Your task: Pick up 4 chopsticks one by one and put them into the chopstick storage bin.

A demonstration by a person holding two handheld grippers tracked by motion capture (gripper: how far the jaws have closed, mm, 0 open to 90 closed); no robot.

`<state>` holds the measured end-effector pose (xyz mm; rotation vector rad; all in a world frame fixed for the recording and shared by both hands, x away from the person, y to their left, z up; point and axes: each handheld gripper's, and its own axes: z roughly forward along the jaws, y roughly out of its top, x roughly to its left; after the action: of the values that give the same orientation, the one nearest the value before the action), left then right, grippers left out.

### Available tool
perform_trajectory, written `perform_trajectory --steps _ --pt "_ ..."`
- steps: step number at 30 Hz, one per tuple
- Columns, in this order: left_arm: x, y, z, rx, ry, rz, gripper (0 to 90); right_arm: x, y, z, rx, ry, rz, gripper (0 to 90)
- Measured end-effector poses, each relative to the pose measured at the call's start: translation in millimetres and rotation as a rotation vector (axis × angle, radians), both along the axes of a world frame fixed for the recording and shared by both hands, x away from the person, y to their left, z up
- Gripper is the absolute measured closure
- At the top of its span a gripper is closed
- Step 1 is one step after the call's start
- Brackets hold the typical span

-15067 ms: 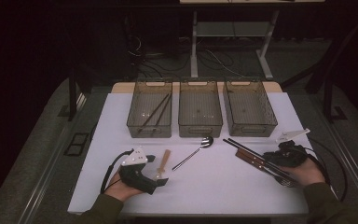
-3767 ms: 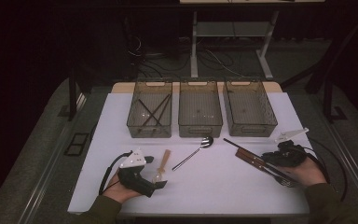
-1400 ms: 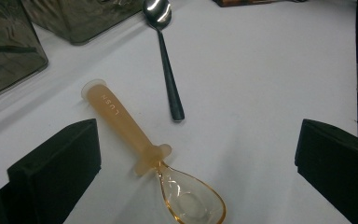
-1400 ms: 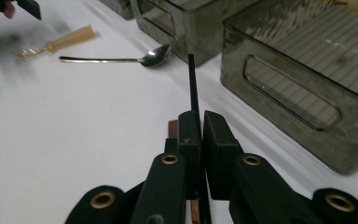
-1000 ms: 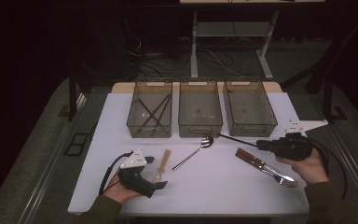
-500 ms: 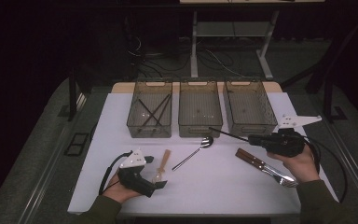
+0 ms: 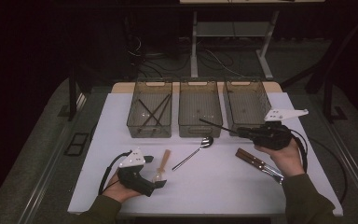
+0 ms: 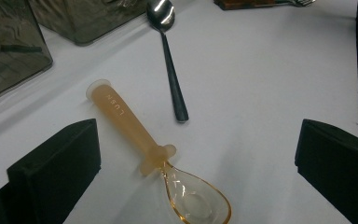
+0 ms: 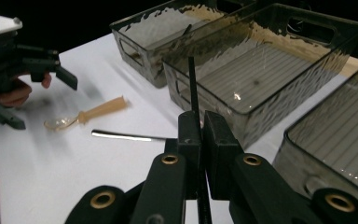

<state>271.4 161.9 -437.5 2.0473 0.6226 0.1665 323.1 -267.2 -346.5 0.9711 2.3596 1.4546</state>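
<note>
My right gripper (image 7: 240, 131) is shut on a thin black chopstick (image 7: 216, 125) and holds it above the table, its tip pointing left over the front of the middle bin (image 7: 199, 132). In the right gripper view the chopstick (image 9: 192, 84) rises from between the closed pads (image 9: 189, 128). My left gripper (image 7: 156, 171) rests at the front left, open. An amber plastic spoon (image 8: 140, 135) lies on the table between its black jaws, touching neither. A metal spoon (image 7: 196, 150) lies just beyond it.
Three clear bins stand in a row at the back. The left bin (image 7: 133, 122) holds several black chopsticks (image 7: 151, 112); the right bin (image 7: 230, 93) stands behind my right hand. Brown-handled cutlery (image 7: 256, 163) lies at the front right.
My right gripper has risen and moved left from beside the brown-handled cutlery toward the bins, carrying the chopstick. The left gripper and both spoons have stayed put.
</note>
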Motion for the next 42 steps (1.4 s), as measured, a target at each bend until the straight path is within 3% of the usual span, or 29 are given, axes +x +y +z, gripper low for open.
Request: perform_trajectory --steps 15,28,42 --pt "0.5 -0.9 -1.6 0.006 0.014 0.001 0.0 30.2 51.2 5.2 0.015 -0.008 -0.040 85.6" --pt "0.9 -2.1 -2.2 0.011 0.014 -0.001 0.0 58.7 99.8 5.8 -0.012 0.008 -0.063 85.6" --pt "0.9 -3.2 -2.7 0.019 0.021 -0.002 0.0 86.1 139.3 4.4 -0.036 0.032 -0.100 85.5"
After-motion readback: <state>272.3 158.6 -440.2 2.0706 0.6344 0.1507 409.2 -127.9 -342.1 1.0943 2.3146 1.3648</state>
